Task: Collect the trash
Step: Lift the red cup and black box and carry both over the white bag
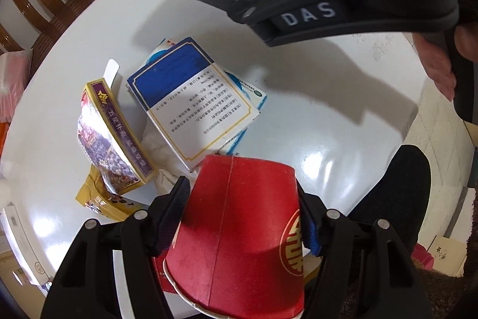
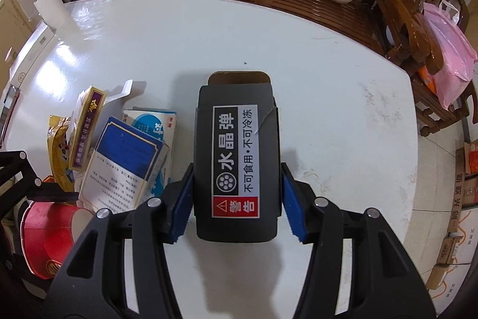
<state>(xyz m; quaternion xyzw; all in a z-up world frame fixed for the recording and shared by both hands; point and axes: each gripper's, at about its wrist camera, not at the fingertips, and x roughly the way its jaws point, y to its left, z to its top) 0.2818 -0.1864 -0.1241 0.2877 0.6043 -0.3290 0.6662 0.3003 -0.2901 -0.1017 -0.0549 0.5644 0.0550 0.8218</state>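
Two grips: we're clamping the red paper cup (image 1: pixel 239 232) in the left hand-held gripper (image 1: pixel 243 217) as a bin, while the right hand-held gripper (image 2: pixel 236 199) is pinching the black box (image 2: pixel 236 157) above the counter (image 2: pixel 328 109), pile (image 2: pixel 125 145) waiting at nine o'clock.

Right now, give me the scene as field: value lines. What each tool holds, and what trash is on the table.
left tool: shut on red paper cup, which lies on its side between the pads
right tool: shut on black box with a warning label, held above the table
surface: white table
pile: blue-and-white medicine box on top of another carton; purple-and-gold box beside it, flap open; yellow wrapper; crumpled tissue underneath
pile side: left of the black box in the right wrist view
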